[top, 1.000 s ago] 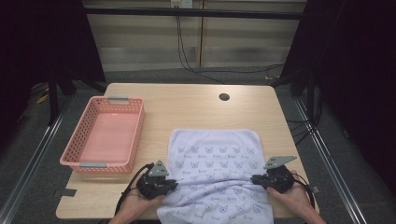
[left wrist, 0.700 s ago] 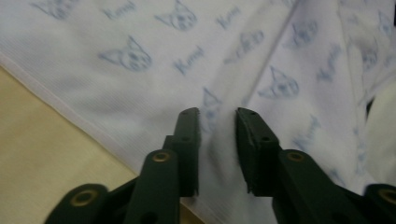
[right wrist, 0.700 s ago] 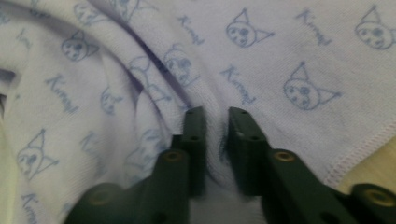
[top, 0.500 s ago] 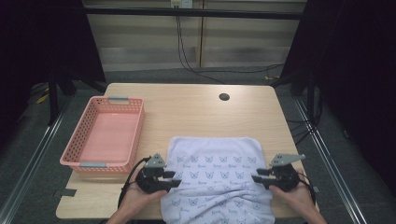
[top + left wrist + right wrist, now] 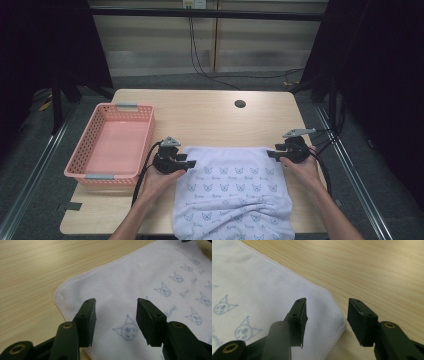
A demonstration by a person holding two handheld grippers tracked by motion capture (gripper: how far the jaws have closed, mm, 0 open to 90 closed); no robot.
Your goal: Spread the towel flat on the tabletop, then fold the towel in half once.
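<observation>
The white printed towel lies flat on the tabletop, its far edge straight and its near end hanging over the person's edge of the tabletop. The left gripper sits at the far left corner and the right gripper at the far right corner, each pointing inward along that edge, which fits a cloth just pulled square and let go at its 2 corners. Both sets of jaws have just been opening; in the left gripper view the left gripper stands about half wide above the hemmed corner, pads clear of the cloth, and in the right gripper view the right gripper likewise straddles the other corner without pressing it. Nothing is held. Beyond both grippers the tabletop is bare wood up to a small dark hole. Outboard of the left gripper, the pink basket stands near, leaving a narrow strip; outboard of the right gripper, the tabletop edge is close, so sideways room there is slight.
</observation>
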